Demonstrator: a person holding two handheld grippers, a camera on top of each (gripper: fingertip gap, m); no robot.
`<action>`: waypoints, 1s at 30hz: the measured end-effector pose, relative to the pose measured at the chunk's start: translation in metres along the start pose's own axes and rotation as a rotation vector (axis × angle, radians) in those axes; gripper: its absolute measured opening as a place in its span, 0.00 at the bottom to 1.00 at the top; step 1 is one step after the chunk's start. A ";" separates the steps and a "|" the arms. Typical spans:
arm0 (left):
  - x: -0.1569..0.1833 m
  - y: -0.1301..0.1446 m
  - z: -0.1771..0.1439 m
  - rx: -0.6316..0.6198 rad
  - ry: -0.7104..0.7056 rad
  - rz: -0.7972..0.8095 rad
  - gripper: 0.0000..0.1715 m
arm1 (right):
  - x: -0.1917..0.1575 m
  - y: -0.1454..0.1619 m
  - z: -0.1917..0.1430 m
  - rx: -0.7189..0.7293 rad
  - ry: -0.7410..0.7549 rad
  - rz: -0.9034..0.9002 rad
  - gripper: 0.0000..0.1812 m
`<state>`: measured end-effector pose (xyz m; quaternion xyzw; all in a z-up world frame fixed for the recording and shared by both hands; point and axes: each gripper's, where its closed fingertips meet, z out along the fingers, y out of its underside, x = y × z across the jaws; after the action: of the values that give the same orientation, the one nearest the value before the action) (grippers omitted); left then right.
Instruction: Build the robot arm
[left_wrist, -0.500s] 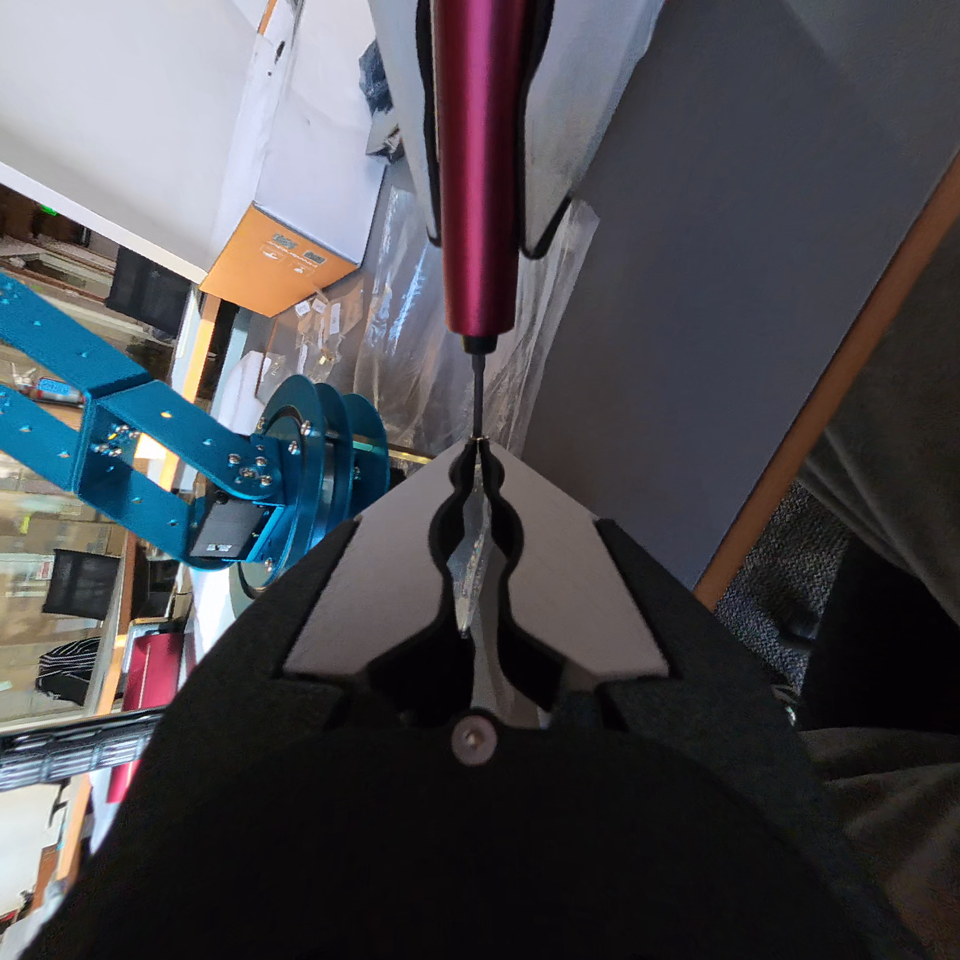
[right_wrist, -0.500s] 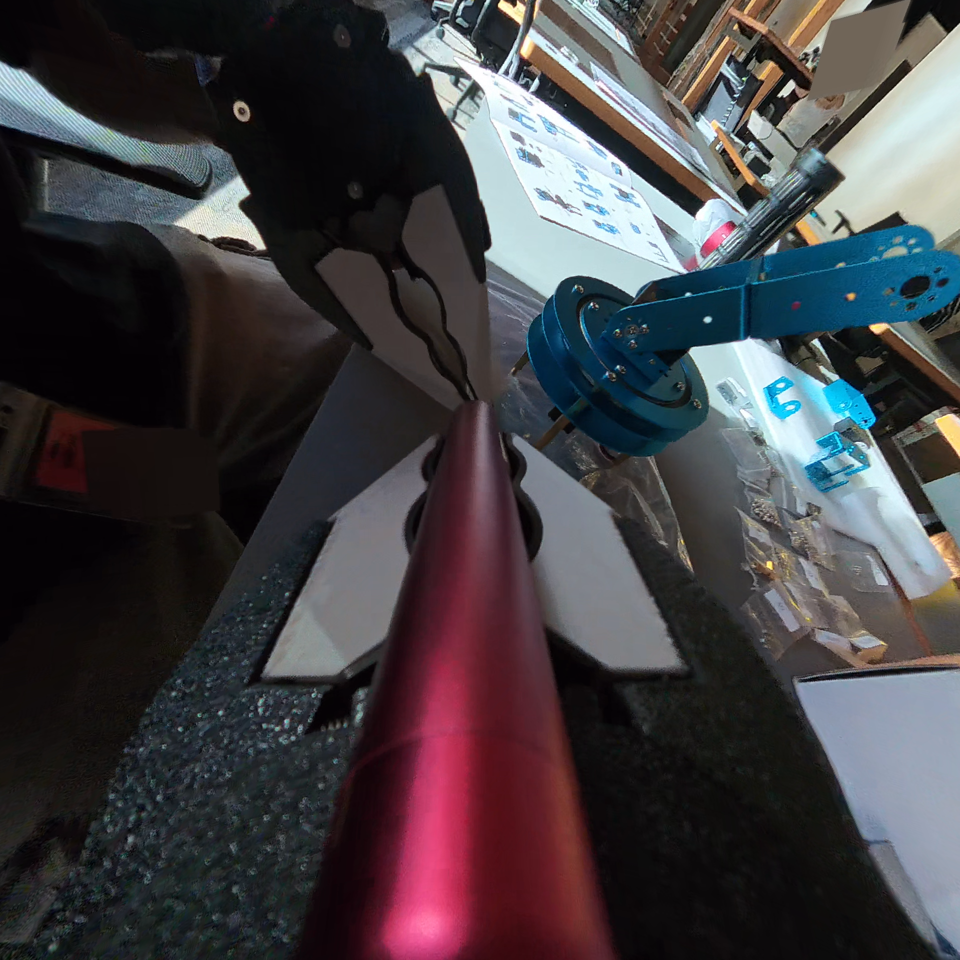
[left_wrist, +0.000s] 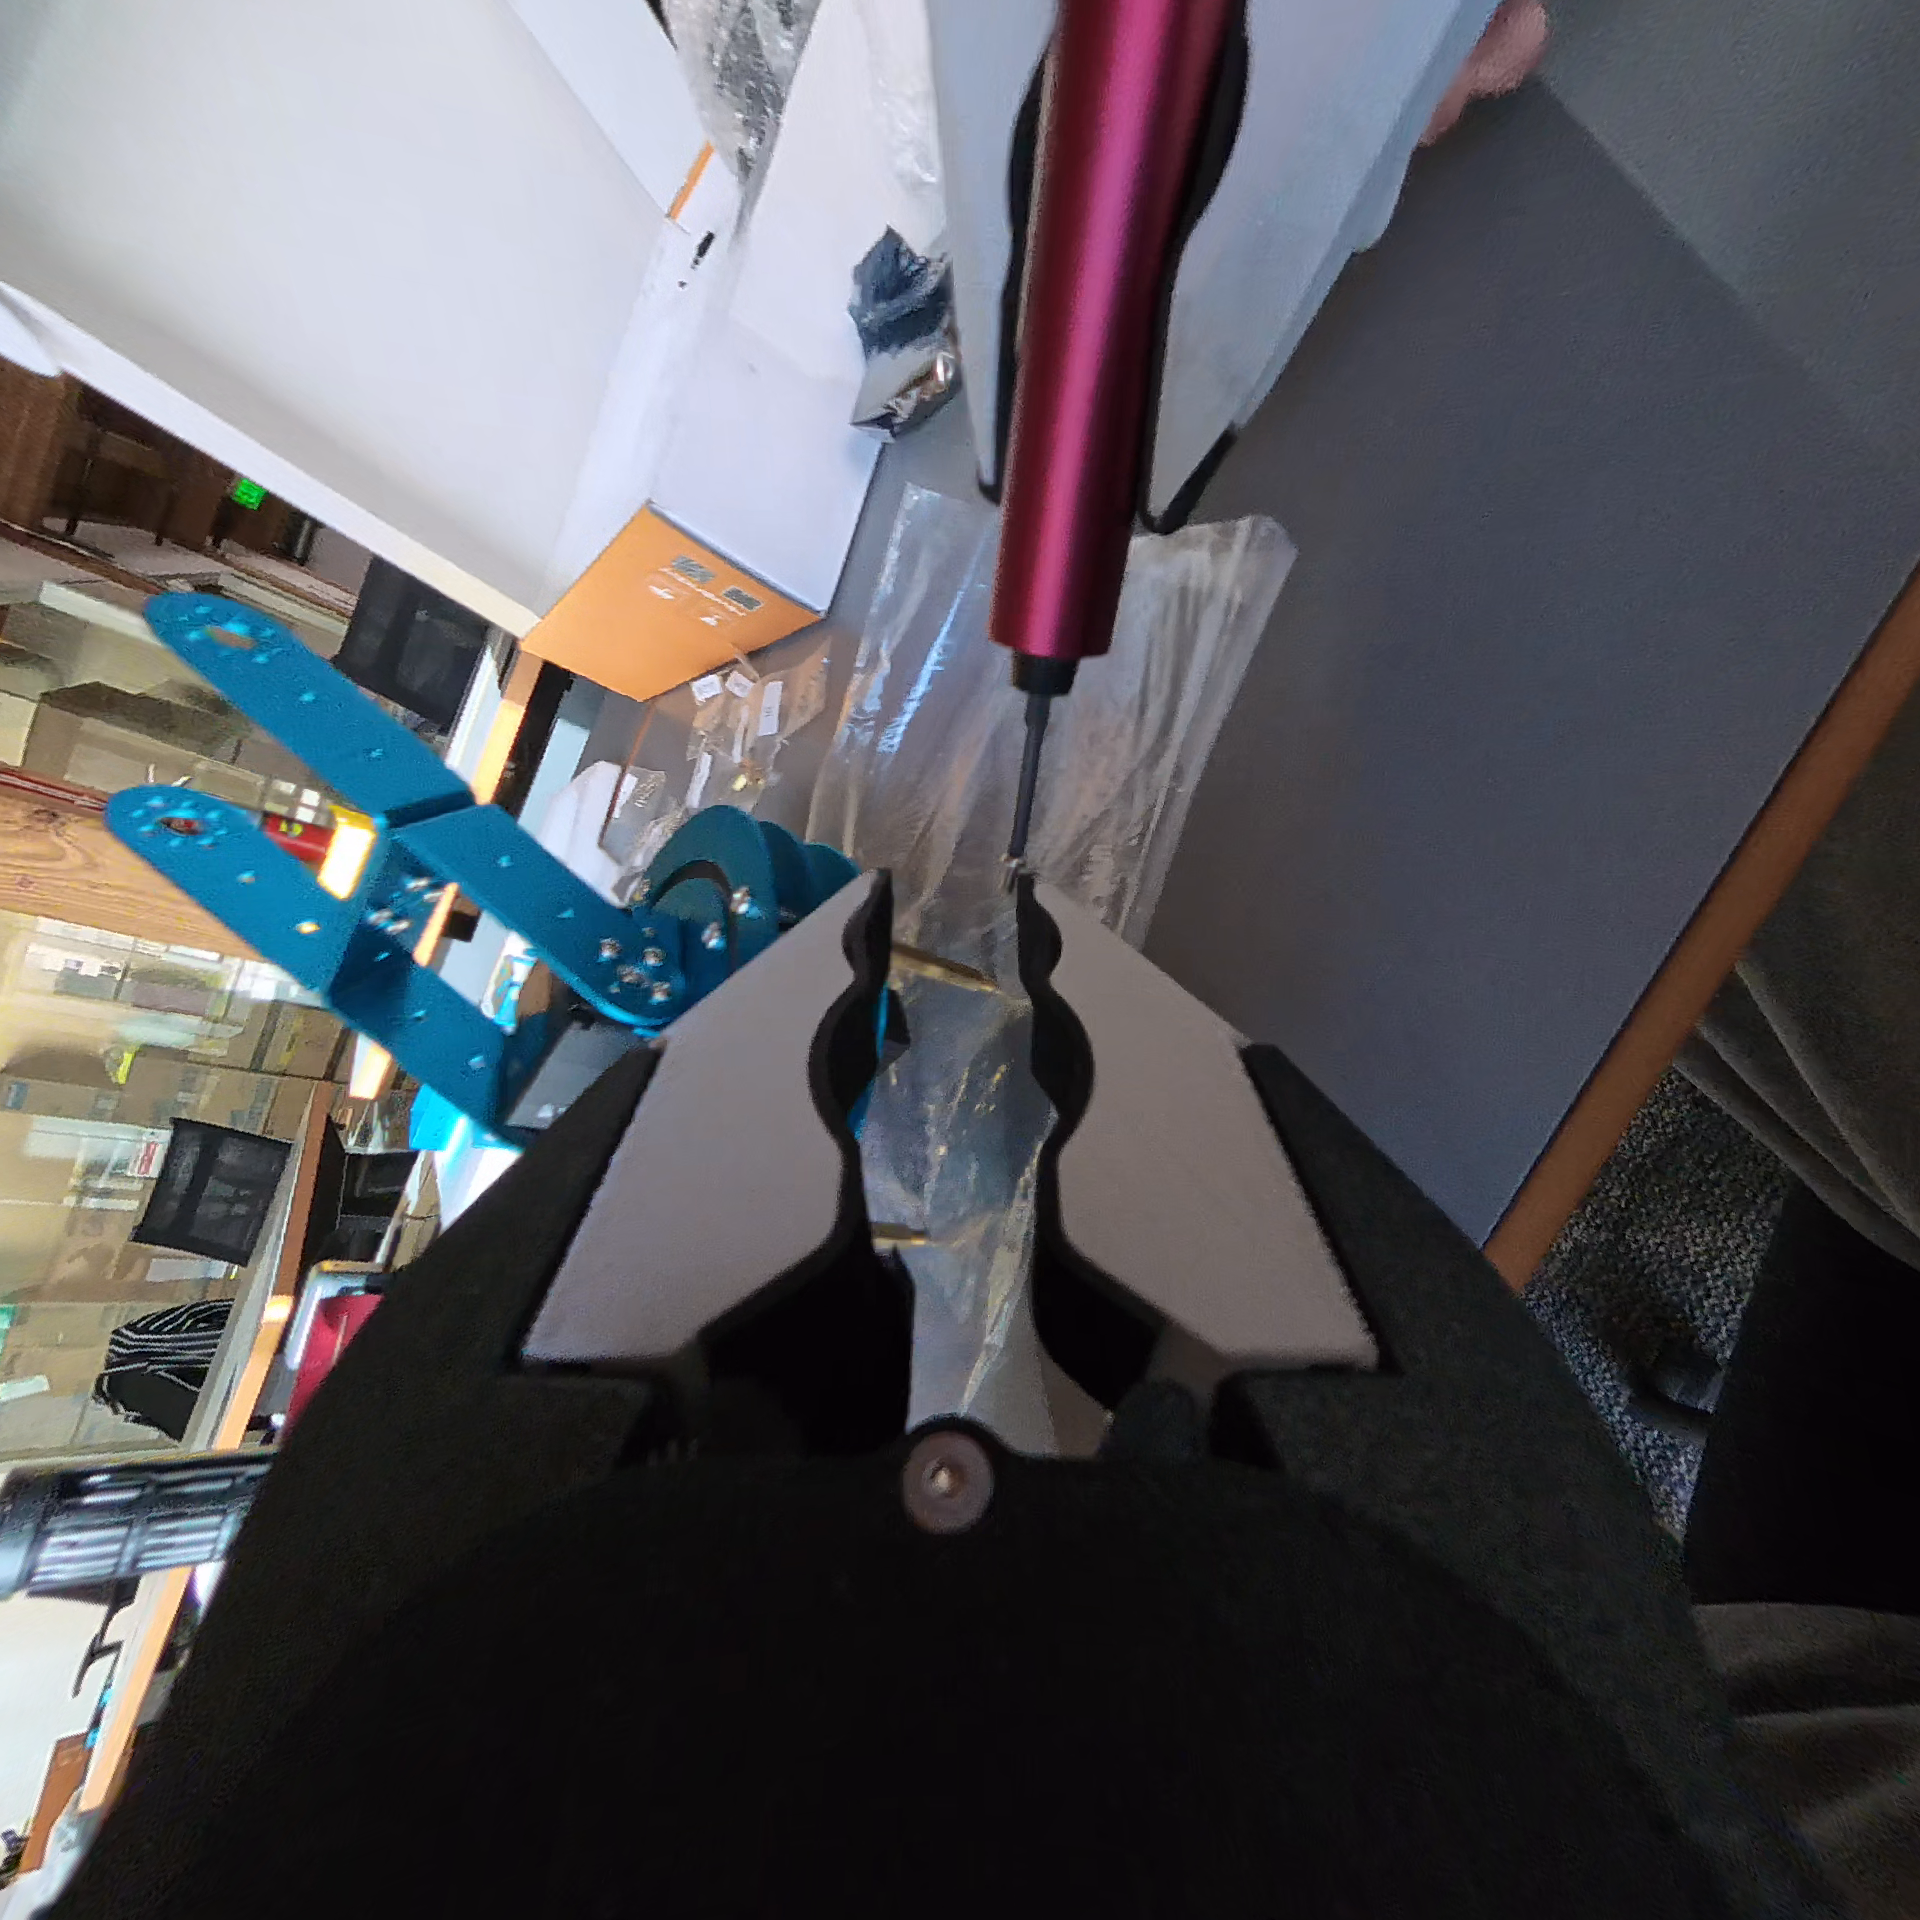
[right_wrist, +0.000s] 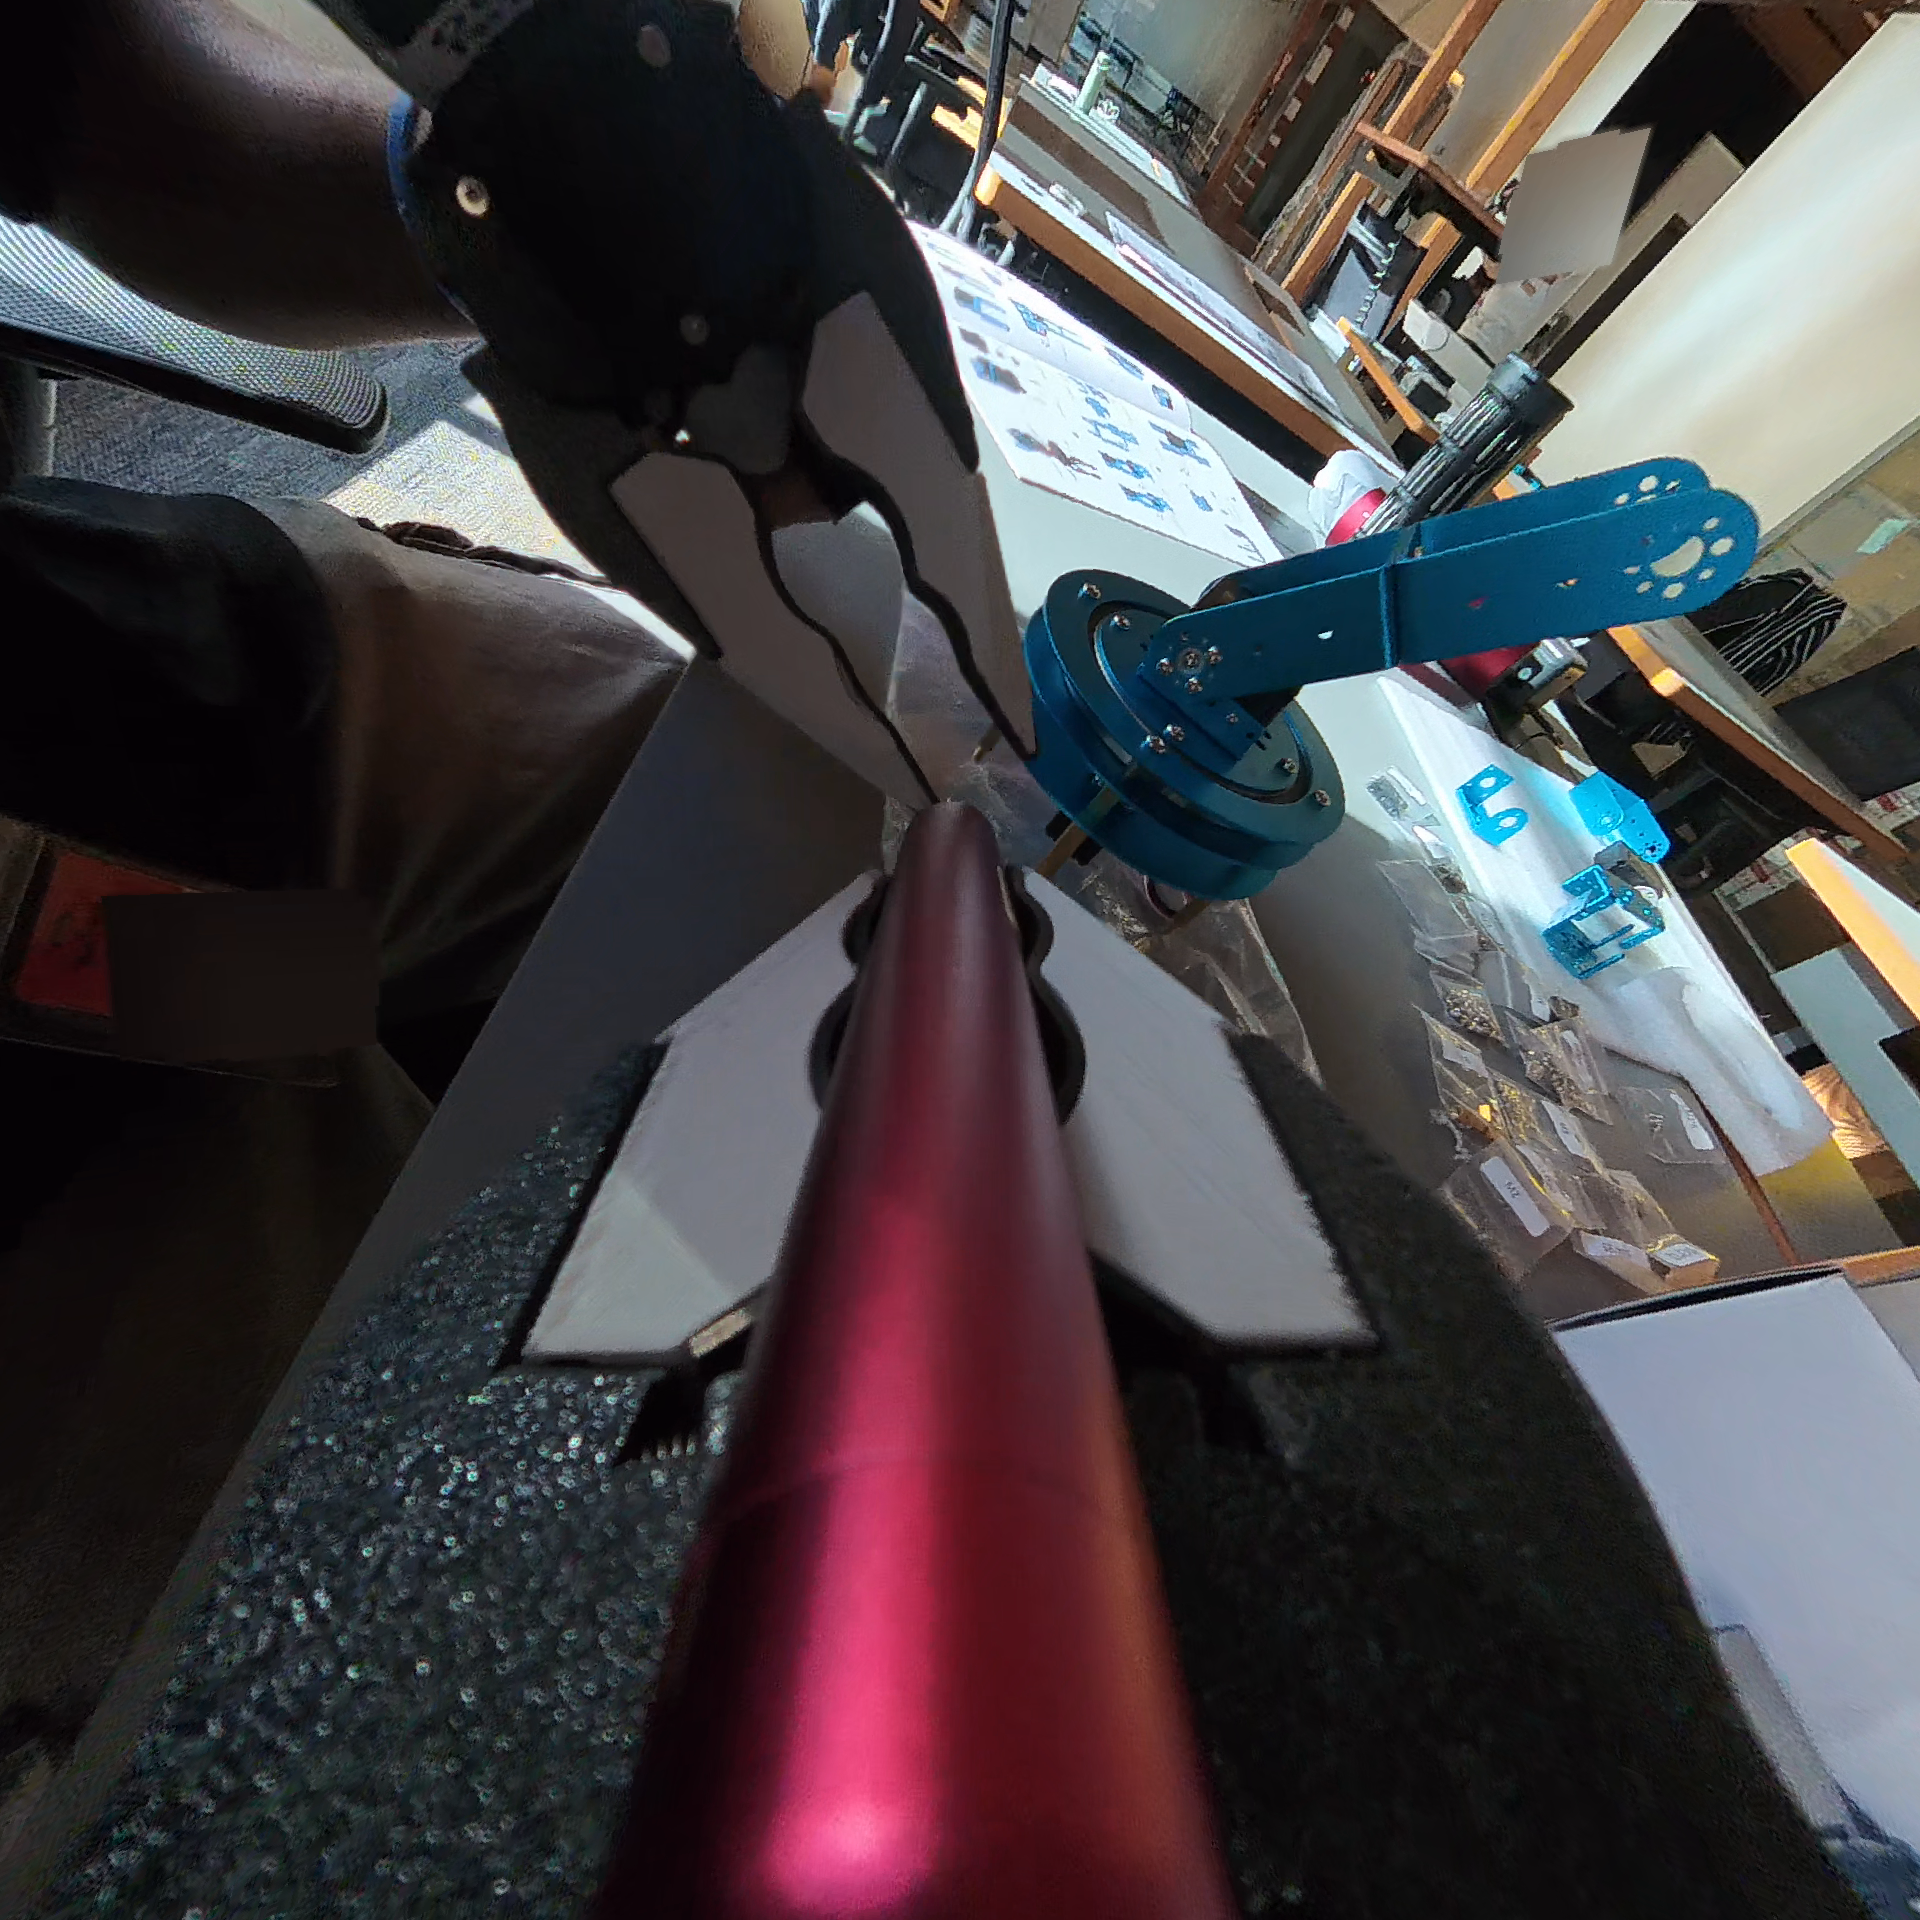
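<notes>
The left gripper (left_wrist: 951, 894) points toward twelve o'clock, jaws apart and holding nothing. The right gripper (right_wrist: 940, 883) faces it, jaws clamped on a magenta electric screwdriver (right_wrist: 914, 1351), whose bit tip sits beside the left gripper's right fingertip (left_wrist: 1039, 914). A blue metal robot-arm assembly (left_wrist: 416, 883) stands at nine o'clock on the grey table (left_wrist: 1507, 623), over clear plastic bags (left_wrist: 1174, 727).
</notes>
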<state>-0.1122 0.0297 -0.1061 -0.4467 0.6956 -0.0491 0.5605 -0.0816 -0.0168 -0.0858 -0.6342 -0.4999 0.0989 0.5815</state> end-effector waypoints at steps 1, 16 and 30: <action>-0.004 0.001 -0.003 0.004 -0.008 -0.008 0.14 | 0.001 0.000 0.000 0.003 0.011 -0.010 0.12; -0.099 0.047 -0.022 0.172 -0.022 -0.696 0.25 | 0.054 -0.035 0.016 0.103 0.212 -0.327 0.11; -0.101 0.048 -0.014 0.206 0.007 -0.777 0.32 | 0.042 -0.012 0.034 0.095 0.097 -0.141 0.12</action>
<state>-0.1537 0.1212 -0.0539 -0.6179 0.4682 -0.3284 0.5396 -0.0918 0.0346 -0.0674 -0.5732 -0.5091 0.0507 0.6401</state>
